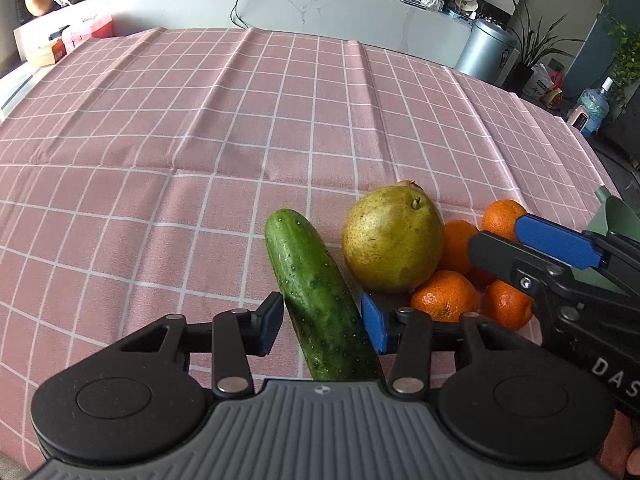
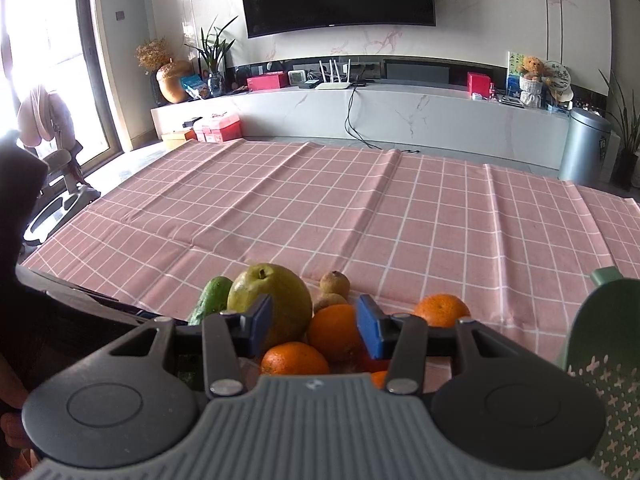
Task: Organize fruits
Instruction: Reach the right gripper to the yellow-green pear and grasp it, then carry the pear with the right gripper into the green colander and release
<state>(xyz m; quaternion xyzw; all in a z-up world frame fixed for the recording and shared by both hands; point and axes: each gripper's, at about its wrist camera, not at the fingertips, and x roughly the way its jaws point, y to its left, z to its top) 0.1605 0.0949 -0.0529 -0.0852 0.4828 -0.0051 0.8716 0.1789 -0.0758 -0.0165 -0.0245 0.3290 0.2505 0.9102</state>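
Left claw (image 1: pixel 322 322) spread around cucumber (image 1: pixel 316 292), blue pad touching one flank, other pad just clear; not yet clenched. Advise closing squarely mid-length, lifting clear of adjacent pear (image 1: pixel 394 238). Right claw (image 2: pixel 314 326) released, empty, hovering low over oranges (image 2: pixel 294 358). Fruit heaped on pink checked tabletop (image 1: pixel 160 140), green container (image 2: pixel 600 344) at right.
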